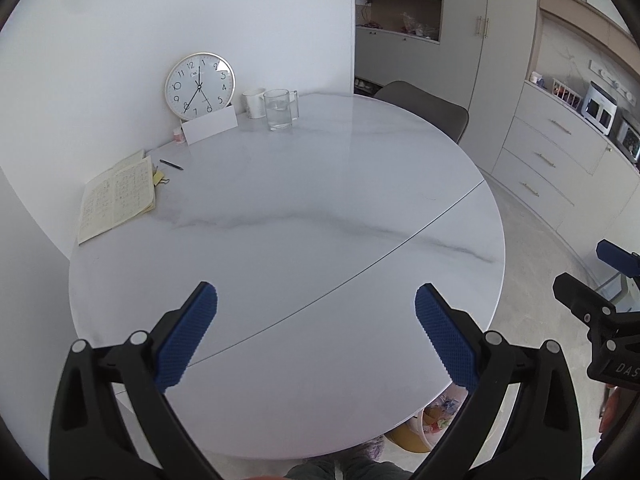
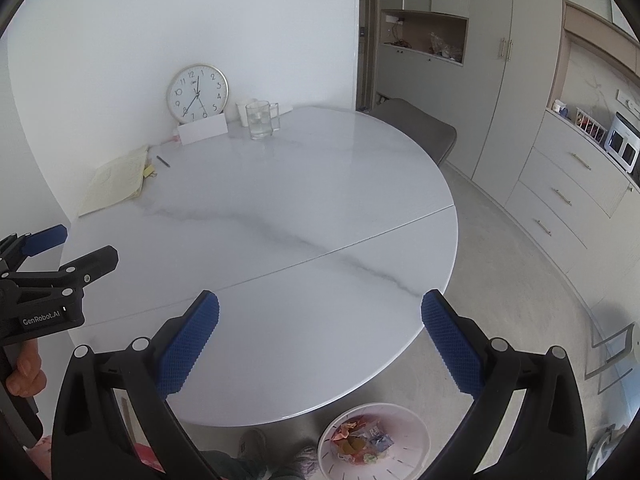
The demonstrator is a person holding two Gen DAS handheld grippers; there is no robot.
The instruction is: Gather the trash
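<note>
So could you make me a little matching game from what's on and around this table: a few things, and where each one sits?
Things:
1. clock
2. glass mug
3. open notebook
4. waste basket

Places:
A. on the floor by the table's near edge
B. leaning against the wall
C. flat at the table's left edge
D. upright right of the clock

Pairs: 1-B, 2-D, 3-C, 4-A

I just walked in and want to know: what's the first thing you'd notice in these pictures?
Probably the big round clock leaning against the wall at the far side of the white marble table, with a glass mug beside it. Next, the white trash bin on the floor by the table's near edge, with colourful wrappers inside. Both the left gripper and right gripper hang open and empty.
</note>
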